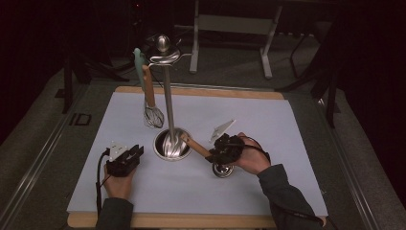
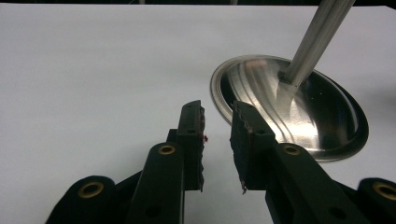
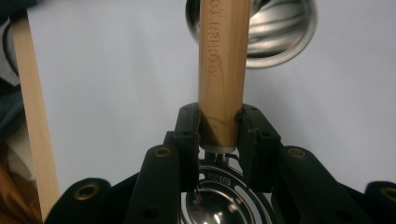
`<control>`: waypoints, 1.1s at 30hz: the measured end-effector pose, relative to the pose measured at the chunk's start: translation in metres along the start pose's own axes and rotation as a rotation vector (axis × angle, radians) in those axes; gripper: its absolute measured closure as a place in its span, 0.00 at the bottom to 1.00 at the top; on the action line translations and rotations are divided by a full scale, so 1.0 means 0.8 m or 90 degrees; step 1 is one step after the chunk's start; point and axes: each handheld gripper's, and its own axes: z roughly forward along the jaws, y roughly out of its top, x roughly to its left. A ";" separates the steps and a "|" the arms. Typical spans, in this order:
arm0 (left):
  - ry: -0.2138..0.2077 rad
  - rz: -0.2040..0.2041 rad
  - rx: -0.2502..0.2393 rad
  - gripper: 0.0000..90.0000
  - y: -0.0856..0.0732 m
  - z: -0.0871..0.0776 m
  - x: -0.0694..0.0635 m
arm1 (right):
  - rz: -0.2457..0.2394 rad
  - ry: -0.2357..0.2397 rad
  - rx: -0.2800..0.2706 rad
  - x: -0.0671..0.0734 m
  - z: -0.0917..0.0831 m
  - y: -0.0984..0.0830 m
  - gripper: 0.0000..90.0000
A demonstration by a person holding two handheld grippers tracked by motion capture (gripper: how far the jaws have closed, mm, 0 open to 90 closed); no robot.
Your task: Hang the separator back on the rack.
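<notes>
A metal utensil stand rises from a round steel base at the middle of the white mat. A whisk with a wooden handle hangs from its top hooks. My right gripper is shut on the wooden handle of a slotted metal spoon, whose bowl sits just under the hand. In the right gripper view the handle runs up between the jaws of the right gripper toward the base. My left gripper rests left of the base, open, nothing between its fingers.
The white mat lies on a wooden board whose edge shows at the front. The stand's pole and base lie close on the right in the left gripper view. Dark floor and a table frame lie beyond.
</notes>
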 end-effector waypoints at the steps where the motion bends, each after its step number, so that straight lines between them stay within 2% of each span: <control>1: 0.000 0.000 -0.001 0.82 0.000 0.000 0.000 | 0.002 0.000 -0.008 0.000 -0.004 0.000 0.79; 5: 0.000 -0.001 -0.001 0.82 0.000 0.000 0.000 | 0.009 -0.003 -0.031 0.002 -0.016 -0.001 0.79; 10: 0.000 -0.002 -0.002 0.82 0.000 0.000 0.000 | 0.003 -0.018 -0.061 0.005 -0.031 0.000 0.79; 16: 0.000 -0.002 -0.002 0.82 0.000 0.000 0.000 | 0.010 -0.036 -0.097 0.004 -0.045 0.000 0.79; 33: 0.000 -0.002 -0.002 0.82 0.000 0.000 0.000 | 0.023 -0.051 -0.165 0.007 -0.059 0.000 0.79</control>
